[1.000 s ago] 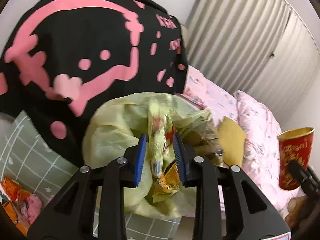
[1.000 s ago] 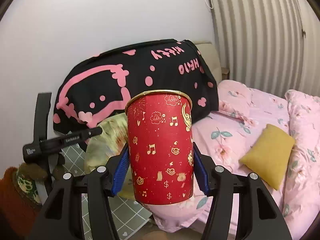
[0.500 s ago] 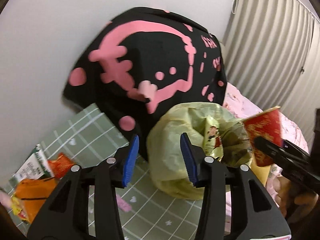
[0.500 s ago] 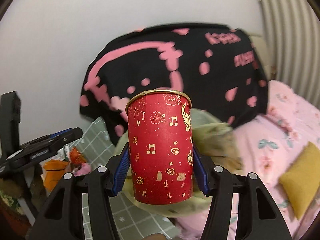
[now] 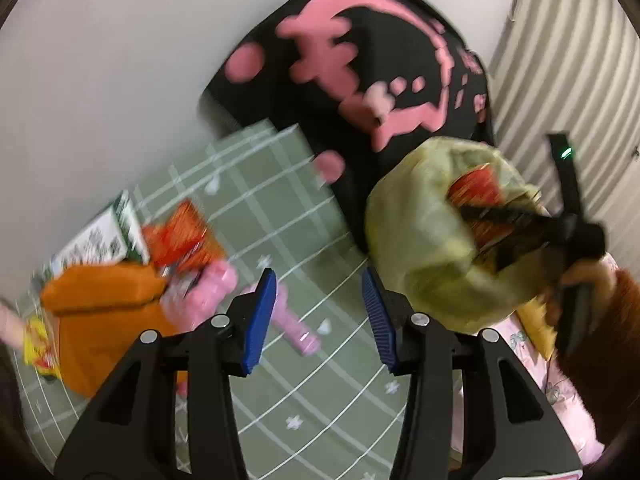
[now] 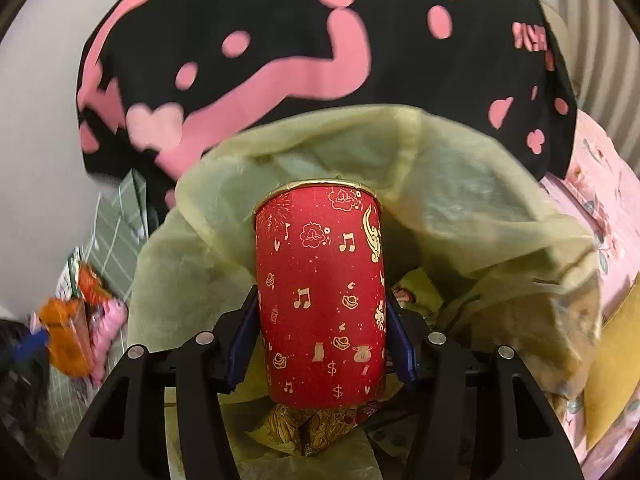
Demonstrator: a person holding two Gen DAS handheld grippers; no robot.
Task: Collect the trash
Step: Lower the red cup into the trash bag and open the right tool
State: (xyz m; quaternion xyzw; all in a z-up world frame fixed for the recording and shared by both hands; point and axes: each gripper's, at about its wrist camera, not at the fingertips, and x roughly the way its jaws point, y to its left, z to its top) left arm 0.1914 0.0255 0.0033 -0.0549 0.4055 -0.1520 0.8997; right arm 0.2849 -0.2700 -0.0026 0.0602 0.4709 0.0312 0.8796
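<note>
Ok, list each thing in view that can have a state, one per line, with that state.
red cup: upright, clamped, over the bag's mouth
right gripper: shut on the red cup
left gripper: open, nothing between its pads
trash bag: mouth open, wrappers inside
wrappers: loose on the green mat, not yet collected
orange cloth: crumpled on the mat

The red paper cup [image 6: 320,300] in my right claw carries gold printed signs: dollar signs near its base, music notes at mid-height and toward the rim, small hearts between them. No words on it that I can read. The black cloth [image 6: 312,40] behind bears pink lettering at its upper right corner, too blurred to make out. A green-and-white packet [image 5: 100,232] near the left edge of the green checked mat [image 5: 280,208] has dark print, illegible.
</note>
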